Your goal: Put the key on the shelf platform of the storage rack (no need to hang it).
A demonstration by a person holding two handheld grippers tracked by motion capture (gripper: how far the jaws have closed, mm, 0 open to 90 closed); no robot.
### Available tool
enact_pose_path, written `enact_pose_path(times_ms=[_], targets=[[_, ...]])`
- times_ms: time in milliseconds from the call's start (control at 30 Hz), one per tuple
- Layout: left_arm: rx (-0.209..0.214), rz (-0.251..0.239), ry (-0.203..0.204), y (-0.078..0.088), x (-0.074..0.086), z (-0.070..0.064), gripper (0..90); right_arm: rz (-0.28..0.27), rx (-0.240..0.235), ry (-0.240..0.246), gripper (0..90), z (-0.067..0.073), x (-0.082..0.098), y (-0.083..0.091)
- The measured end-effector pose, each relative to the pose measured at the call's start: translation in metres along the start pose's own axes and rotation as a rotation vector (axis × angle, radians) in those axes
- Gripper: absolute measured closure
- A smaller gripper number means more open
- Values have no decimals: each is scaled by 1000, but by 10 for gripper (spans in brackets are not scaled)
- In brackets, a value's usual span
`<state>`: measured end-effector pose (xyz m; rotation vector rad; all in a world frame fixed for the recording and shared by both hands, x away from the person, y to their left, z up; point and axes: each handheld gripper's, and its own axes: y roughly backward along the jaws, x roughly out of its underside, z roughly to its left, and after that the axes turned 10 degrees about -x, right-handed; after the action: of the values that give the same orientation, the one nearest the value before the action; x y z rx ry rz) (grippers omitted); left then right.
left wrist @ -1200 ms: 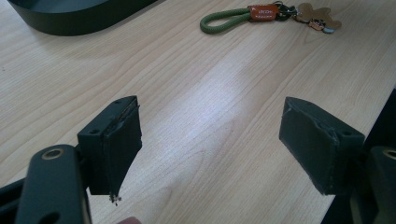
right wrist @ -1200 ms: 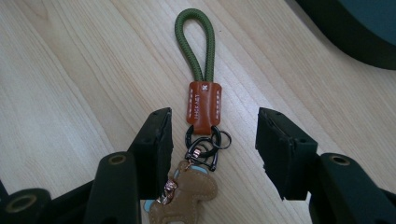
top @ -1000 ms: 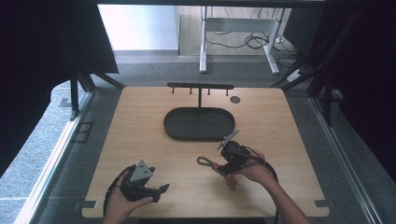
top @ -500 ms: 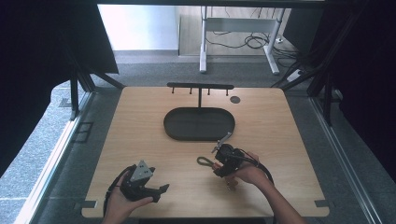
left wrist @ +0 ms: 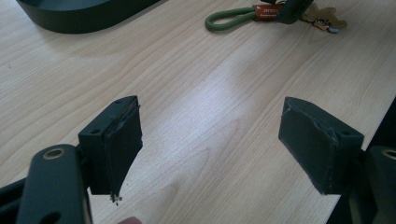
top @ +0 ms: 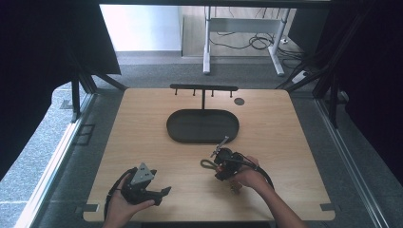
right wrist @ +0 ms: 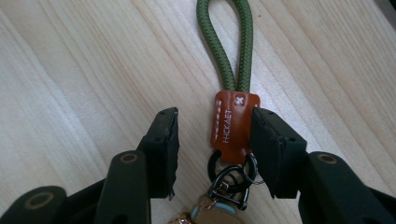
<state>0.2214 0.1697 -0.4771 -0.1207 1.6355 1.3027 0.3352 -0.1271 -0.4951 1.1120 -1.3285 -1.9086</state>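
Left gripper was held low over the counter's near-left part, jaws spread wide, nothing between them. Farther back at centre sat a dark oval tray with a hook rack behind it. Right of centre, the right gripper was down at a keychain, jaws parted, straddling its orange leather tab, right jaw touching it; green cord loop lay flat on the counter beyond.
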Motion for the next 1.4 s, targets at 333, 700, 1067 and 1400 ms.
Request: enact_pose_path(times_ms=[333,700,1067,1400], targets=[[1,6,-1,-1,0,-1,219,18,24,-16,560,-3,1,-2],[5,11,-4,-3,0,-1,219,36,20,-36,597,-7,1,-7],[2,10,-6,-2,0,-2,219,35,6,-49,661,-10,1,-6],[3,12,-9,-3,0,-3,219,-15,-11,-46,665,-12,4,13]])
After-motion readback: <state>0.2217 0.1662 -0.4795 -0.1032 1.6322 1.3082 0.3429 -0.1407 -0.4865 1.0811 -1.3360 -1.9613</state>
